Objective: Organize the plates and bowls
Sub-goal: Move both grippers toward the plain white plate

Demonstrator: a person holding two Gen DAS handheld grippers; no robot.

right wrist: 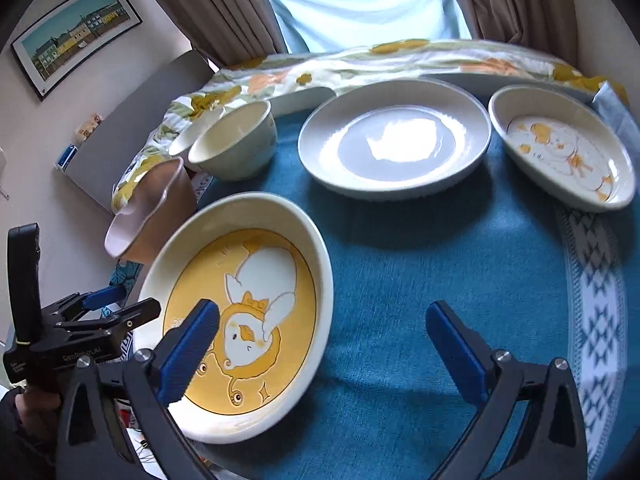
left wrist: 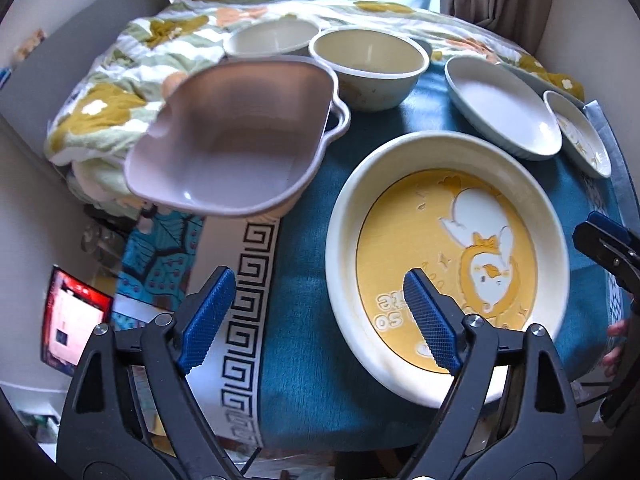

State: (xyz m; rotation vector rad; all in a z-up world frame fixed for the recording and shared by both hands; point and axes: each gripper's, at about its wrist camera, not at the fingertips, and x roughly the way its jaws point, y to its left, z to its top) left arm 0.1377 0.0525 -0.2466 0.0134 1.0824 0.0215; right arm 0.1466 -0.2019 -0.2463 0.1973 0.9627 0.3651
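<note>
Clearly, in the left wrist view the left tool (left wrist: 322, 314) stands wide open with nothing between its blue pads; one pad hangs over the yellow plate (left wrist: 448, 264) at lower right of the frame, the other over the patterned border of the teal cloth (left wrist: 304, 380) covering the worktop. At centre left a pink bowl (left wrist: 232, 140) sits tilted, apparently propped on the flowered blanket (left wrist: 116, 92) at the worktop's edge; it looks likely to slide or tip off if the cloth is tugged or a tool brushes it. Behind it stand a cream bowl (left wrist: 368, 64) and a second, paler bowl (left wrist: 272, 38), close together, so reaching for one could knock the other. In the right wrist view the right tool (right wrist: 322, 350) also gapes fully and holds nothing, poised above the yellow plate's near rim and bare cloth. The white plate (right wrist: 394, 140) at upper centre and the small flowered plate (right wrist: 560, 148) at upper right lie apart from it. Both tools sit low in the frame beside the same plate, so they could collide, and a pinch on its smooth, upright rim may well slip.
</note>
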